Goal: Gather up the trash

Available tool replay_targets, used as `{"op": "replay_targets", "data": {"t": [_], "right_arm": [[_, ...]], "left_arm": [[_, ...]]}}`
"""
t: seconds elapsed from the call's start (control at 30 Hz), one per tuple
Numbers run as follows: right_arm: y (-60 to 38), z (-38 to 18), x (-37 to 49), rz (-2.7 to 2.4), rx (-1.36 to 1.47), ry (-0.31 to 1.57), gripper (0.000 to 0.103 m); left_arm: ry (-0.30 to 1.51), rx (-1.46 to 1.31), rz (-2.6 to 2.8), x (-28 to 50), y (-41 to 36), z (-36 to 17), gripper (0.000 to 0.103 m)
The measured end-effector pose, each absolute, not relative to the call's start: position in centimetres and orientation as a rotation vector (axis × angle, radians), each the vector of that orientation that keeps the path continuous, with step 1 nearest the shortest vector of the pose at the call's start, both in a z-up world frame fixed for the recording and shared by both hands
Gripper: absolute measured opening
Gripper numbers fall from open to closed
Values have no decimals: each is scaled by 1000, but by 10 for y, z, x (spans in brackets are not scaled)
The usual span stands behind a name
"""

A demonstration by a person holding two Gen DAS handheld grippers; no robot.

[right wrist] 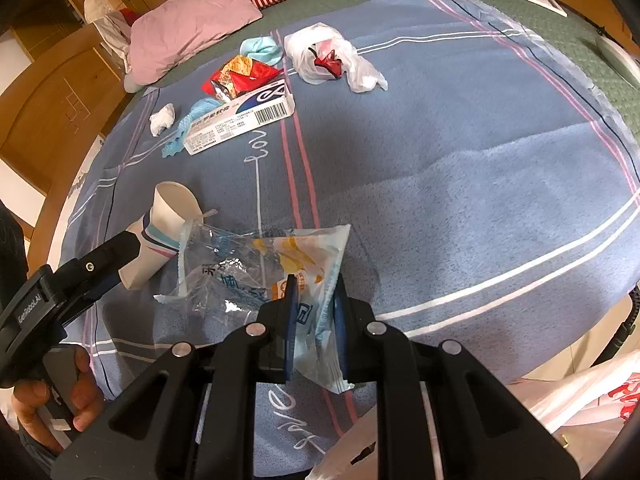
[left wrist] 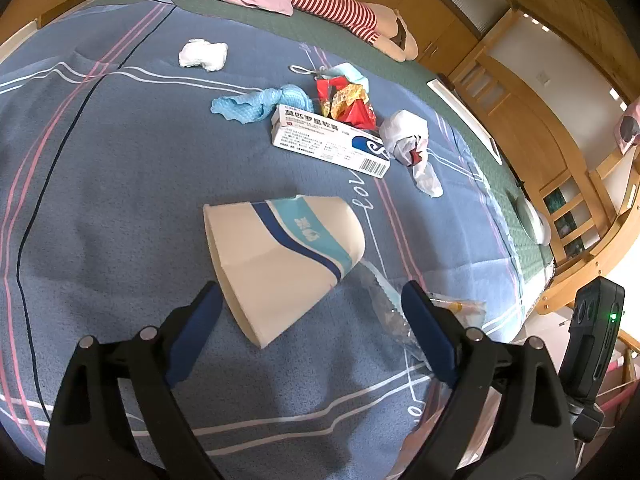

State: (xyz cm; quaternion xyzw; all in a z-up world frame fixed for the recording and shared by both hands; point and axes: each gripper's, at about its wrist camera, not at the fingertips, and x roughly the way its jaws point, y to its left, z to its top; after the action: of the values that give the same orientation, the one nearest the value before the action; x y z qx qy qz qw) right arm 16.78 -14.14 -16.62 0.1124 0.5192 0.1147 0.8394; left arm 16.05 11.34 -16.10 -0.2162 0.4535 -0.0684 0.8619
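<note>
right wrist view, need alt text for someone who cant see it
The right gripper is clamped on a clear plastic wrapper over a blue blanket. To its left lies a paper cup; farther back sit a medicine box and a crumpled white bag.

Both sets of tongs are chunky matte black plastic with blue pads on the fingers and round silver screws at the pivots: left tongs (left wrist: 312,300), right tongs (right wrist: 316,284). Left handle, lower left of the right-wrist view, has white lettering.
</note>
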Motion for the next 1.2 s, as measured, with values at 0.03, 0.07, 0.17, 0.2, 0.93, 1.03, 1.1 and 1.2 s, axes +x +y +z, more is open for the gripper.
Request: {"op": "replay_targets", "data": {"t": [0.03,0.07,0.17,0.2,0.93,1.03,1.1,1.2], "right_arm": [[-141,-167,168,243,238,1099,18],[-141,-167,167,243,237,1099,18],[-140,-167,167,242,236,1100,18],[-140,-168,167,242,236,1101,18],[-136,-163,171,250,242,1063,15],[-142,-160,172,231,261,1052,15],[-147,-158,172,218,272,1044,15],[-152,-157,172,203,287,1033,15]], "left_arm": [[952,-453,-144,160,113,-162,91],[953,-453,-144,160,114,-162,91],[954,-451,-144,160,113,-162,91],[955,-450,-145,160,113,-162,91],[952,-472,-126,162,120,-161,60],[951,-477,-125,162,121,-161,53],[948,-481,-126,162,122,-161,46],[949,-489,-123,162,124,-161,38]]}}
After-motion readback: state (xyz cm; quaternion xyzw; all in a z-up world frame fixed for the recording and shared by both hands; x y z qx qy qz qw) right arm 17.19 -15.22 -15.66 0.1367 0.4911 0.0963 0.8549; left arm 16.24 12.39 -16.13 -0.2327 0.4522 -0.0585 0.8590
